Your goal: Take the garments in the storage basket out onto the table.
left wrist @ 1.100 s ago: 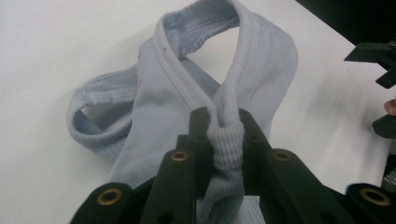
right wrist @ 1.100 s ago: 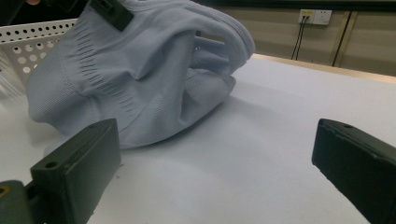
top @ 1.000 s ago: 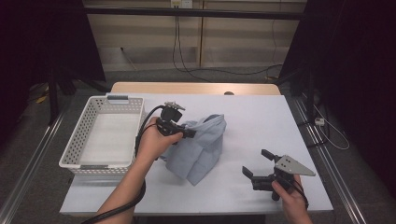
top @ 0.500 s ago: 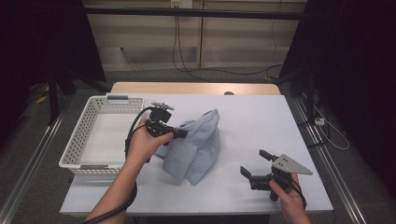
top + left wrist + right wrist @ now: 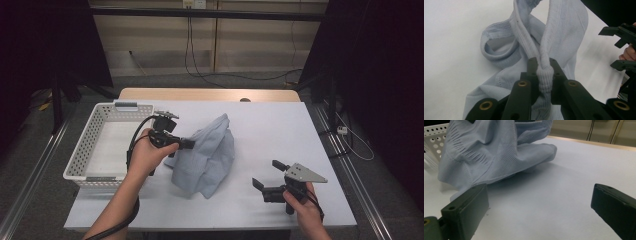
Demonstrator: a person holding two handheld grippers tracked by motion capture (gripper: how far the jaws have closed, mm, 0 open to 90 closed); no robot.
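A light blue knit garment [image 5: 207,155] sits near the middle of the white table [image 5: 280,125], pulled up into a peak on its left side while its lower folds rest on the tabletop. In the left gripper view a bunched ribbed hem of the garment [image 5: 545,77] is pinched between the two black fingers [image 5: 529,75], with two bands of ribbed edging rising away from the grip and a loop of perforated trim lying beyond on the table. The left gripper [image 5: 187,144] is thus clamped tight on the fabric, held level by the person's left hand [image 5: 150,152], whose cable curls back toward the forearm. Just to the left of that hand stands a white perforated basket [image 5: 82,155], at the table's left edge, near the garment but not touching it.

The right gripper [image 5: 270,175] is well apart from the garment, toward the table's near right corner, gripped by the right hand [image 5: 302,202] and bearing a grey three-cornered plate on top. Its fingers [image 5: 465,210] stand wide with only bare table between them; in the right gripper view the garment [image 5: 494,150] lies ahead of them, its lower edge resting on the table close to the left-hand finger.
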